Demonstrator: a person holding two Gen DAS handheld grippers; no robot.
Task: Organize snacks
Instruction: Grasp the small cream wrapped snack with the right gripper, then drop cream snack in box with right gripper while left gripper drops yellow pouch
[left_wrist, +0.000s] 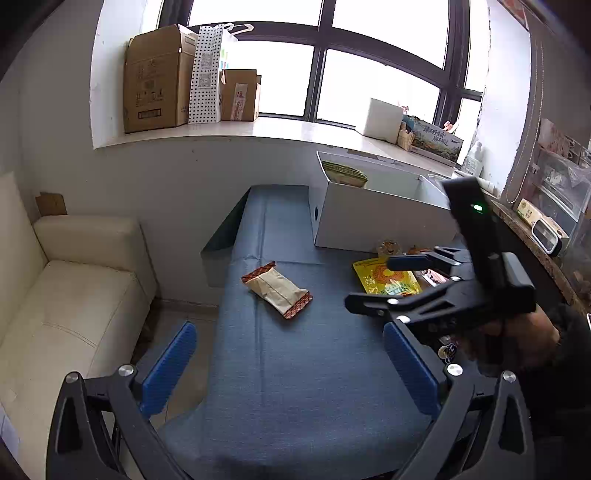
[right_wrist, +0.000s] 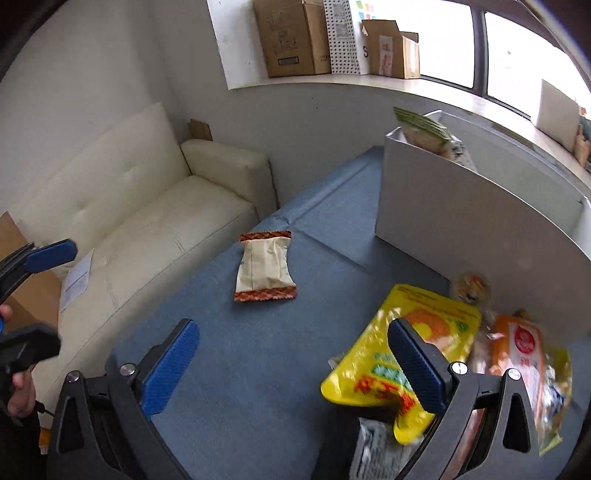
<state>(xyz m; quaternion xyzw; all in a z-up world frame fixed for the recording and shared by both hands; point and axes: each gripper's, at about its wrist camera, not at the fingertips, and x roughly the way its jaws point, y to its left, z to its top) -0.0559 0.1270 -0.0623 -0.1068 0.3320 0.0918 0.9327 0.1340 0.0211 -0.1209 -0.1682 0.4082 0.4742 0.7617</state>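
Observation:
A cream snack packet with brown crimped ends (left_wrist: 277, 293) (right_wrist: 266, 267) lies alone on the blue tablecloth. A yellow snack bag (left_wrist: 386, 281) (right_wrist: 399, 354) lies to its right, with an orange packet (right_wrist: 517, 354) and other snacks beside it. A white box (left_wrist: 384, 218) (right_wrist: 472, 221) stands behind them with a green packet (left_wrist: 345, 172) (right_wrist: 424, 129) inside. My left gripper (left_wrist: 290, 365) is open and empty above the near cloth. My right gripper (right_wrist: 293, 363) (left_wrist: 369, 282) is open and empty, its right finger over the yellow bag.
A cream sofa (left_wrist: 70, 288) (right_wrist: 147, 206) stands left of the table. Cardboard boxes (left_wrist: 157, 79) (right_wrist: 291, 37) and a dotted bag sit on the windowsill. A shelf with a small clock (left_wrist: 548, 232) runs along the right.

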